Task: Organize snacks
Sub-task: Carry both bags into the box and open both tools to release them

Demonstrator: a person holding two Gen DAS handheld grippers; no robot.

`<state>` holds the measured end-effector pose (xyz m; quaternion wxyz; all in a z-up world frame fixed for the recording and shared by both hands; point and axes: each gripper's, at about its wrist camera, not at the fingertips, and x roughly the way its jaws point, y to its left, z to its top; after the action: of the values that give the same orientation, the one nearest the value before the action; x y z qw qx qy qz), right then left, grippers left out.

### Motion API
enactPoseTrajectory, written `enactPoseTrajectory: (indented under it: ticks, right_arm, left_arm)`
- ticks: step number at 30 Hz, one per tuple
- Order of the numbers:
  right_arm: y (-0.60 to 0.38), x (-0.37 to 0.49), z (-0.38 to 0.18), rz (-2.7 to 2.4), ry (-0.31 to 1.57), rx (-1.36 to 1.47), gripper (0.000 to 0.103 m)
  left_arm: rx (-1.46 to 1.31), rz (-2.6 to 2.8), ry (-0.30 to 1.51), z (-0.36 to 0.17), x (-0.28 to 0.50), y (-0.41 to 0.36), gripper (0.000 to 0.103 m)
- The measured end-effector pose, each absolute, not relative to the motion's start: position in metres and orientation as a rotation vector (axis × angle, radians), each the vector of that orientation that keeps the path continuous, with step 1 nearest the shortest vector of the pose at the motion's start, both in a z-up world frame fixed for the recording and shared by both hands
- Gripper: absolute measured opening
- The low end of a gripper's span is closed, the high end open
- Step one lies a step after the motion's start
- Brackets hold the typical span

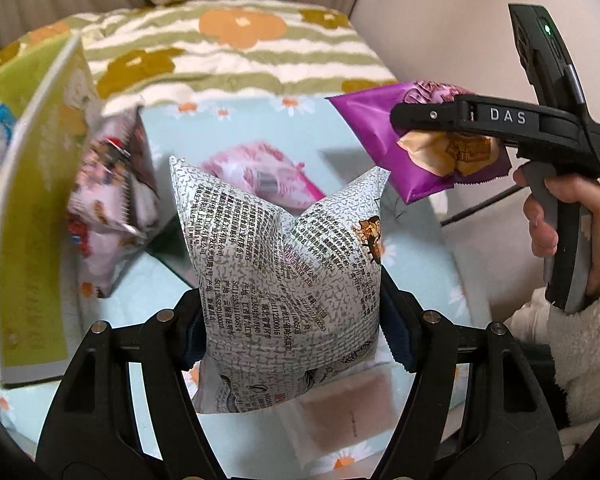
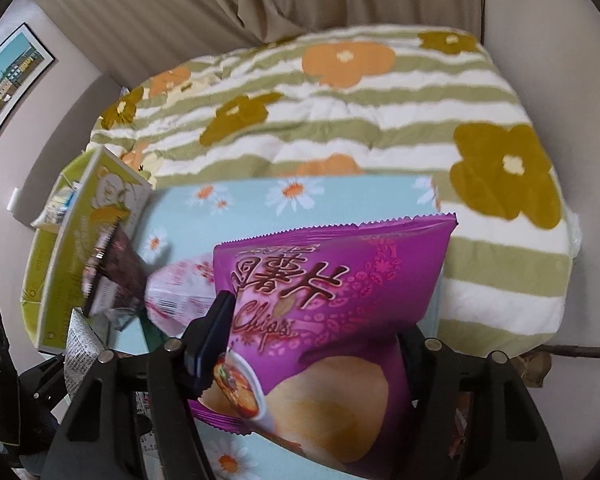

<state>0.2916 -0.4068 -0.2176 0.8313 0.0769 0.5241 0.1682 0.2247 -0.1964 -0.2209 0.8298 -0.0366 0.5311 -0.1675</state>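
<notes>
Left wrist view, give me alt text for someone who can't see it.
The left tongs grip a white newsprint-patterned snack bag above a daisy-print cloth. At right, a hand holds the right tongs clamped on a purple chip bag; a green box stands at left.

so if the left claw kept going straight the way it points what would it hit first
Probably the pink snack packet lying on the daisy-print cloth, right behind the newsprint bag the left claw grips; depth is hard to judge.

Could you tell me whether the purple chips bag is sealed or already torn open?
Sealed, apparently: the purple chips bag looks puffed, its zigzag top edge unbroken.
</notes>
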Motion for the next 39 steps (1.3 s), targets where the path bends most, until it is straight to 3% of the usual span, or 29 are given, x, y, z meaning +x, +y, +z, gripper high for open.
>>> enactPoseTrajectory:
  ticks: [12, 21, 32, 38, 39]
  right_arm:
    - [-0.346, 0.262, -0.127, 0.434, 0.965, 0.141, 0.064]
    - [-0.242, 0.253, -0.093, 0.500, 0.898, 0.169, 0.064]
    - [-0.123, 0.260, -0.090, 0.505, 0.900, 0.179, 0.064]
    - [-0.095, 0.258, -0.094, 0.447, 0.916, 0.202, 0.064]
    - [-0.092, 0.257, -0.095, 0.437, 0.921, 0.203, 0.064]
  left_arm:
    - [-0.137, -0.216, 0.970, -0.133, 0.205, -0.096, 0.068]
    - [-0.139, -0.148, 0.935, -0.105, 0.215, 0.016, 0.068]
    - [-0.128, -0.158, 0.995, -0.132, 0.247, 0.136, 0.068]
    - [-0.107, -0.218, 1.053, -0.157, 0.274, 0.152, 0.068]
    - [-0.096, -0.227, 1.065, -0.161, 0.278, 0.154, 0.072]
